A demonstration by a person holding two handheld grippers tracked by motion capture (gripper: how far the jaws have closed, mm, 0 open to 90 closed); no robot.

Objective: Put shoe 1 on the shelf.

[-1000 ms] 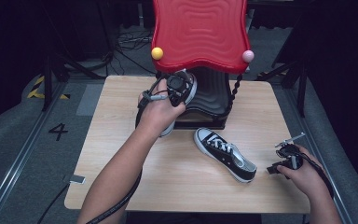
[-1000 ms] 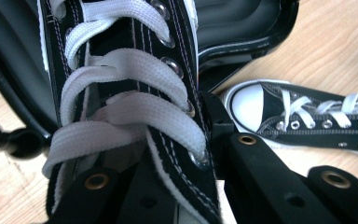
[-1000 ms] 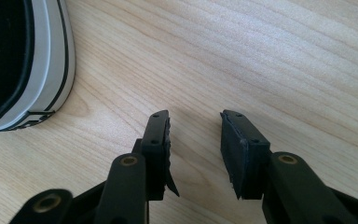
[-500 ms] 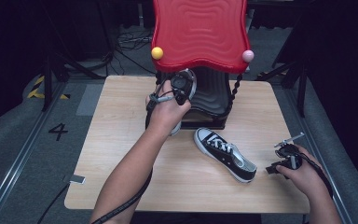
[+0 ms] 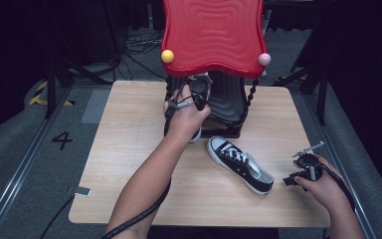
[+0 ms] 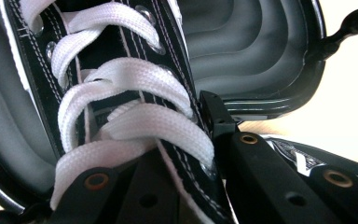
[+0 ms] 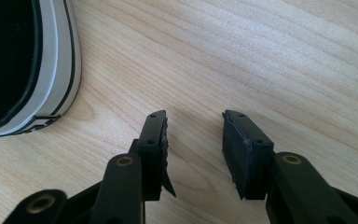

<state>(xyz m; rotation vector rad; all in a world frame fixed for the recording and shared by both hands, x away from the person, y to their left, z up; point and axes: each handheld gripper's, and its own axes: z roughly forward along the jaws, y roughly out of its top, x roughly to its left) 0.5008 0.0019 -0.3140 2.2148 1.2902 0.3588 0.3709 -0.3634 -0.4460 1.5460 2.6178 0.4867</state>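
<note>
The left claw, clamped on a black sneaker, could snag it on the rack's lower shelf, while the right claw rests apart on the counter.

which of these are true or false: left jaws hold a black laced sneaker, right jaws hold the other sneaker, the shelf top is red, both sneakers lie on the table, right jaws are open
1. The left gripper has its jaws shut on a black canvas sneaker with white laces. True.
2. The right gripper holds the second black-and-white sneaker. False: nothing sits between its jaws, and that sneaker lies apart on the light wooden table.
3. The wavy-topped shelf unit has a red top. True.
4. Both sneakers lie flat on the table. False: one is held at the shelf's dark lower tier.
5. The right gripper's jaws are open. True.
</note>
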